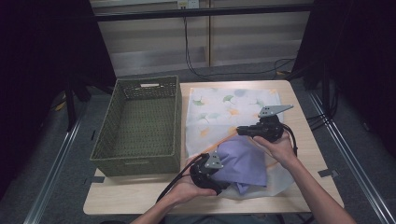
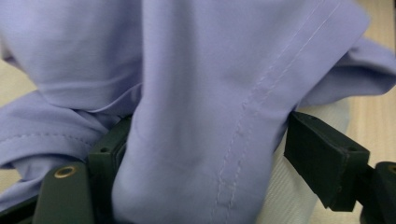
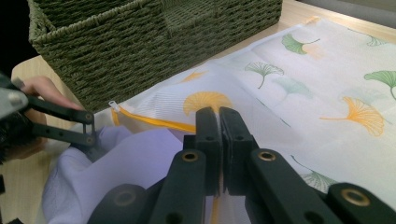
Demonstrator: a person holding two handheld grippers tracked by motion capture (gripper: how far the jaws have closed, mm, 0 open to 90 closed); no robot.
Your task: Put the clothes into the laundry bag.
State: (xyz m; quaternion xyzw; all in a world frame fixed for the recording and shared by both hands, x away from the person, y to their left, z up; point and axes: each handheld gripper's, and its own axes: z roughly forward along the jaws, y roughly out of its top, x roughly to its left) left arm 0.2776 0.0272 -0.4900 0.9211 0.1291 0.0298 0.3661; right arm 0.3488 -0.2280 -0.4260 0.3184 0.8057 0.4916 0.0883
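working at a light wooden table [image 1: 299, 140] with a woven olive-green rectangular basket [image 1: 140, 126] at its left and a white mesh zip bag printed with green and orange ginkgo leaves [image 1: 224, 109] spread flat beside it.

a lavender woven-cotton garment [image 1: 243, 163] lies bunched on the near end of the bag, at its orange-zippered mouth [image 3: 154, 122]. whether part of it is already inside, cannot tell.

handling, as a judgement: the garment looks light, soft and limp, with no stiffness; it will sag and trail wherever it is not held. not fragile. the stitched seam [image 2: 243, 135] is the thicker, firmer place to pinch. the mesh is thin and probably slippery, so its zip edge is the better hold.

left gripper [image 1: 208, 170]: low at the near-left of the garment, hand wrapped round the body from below, forearm coming up from the table's near edge. in the left gripper view the jaws stand apart with a thick fold of lavender cloth bulging between them; one jaw touches the cloth, the other stands off from it, so they look released rather than clamped.

right gripper [image 3: 218, 122]: at the far-right of the garment, pointing left toward the basket, wrist bent inward. jaws pressed together; they seem to pinch the bag's edge by the zip, but the pinched layer is hard to make out.
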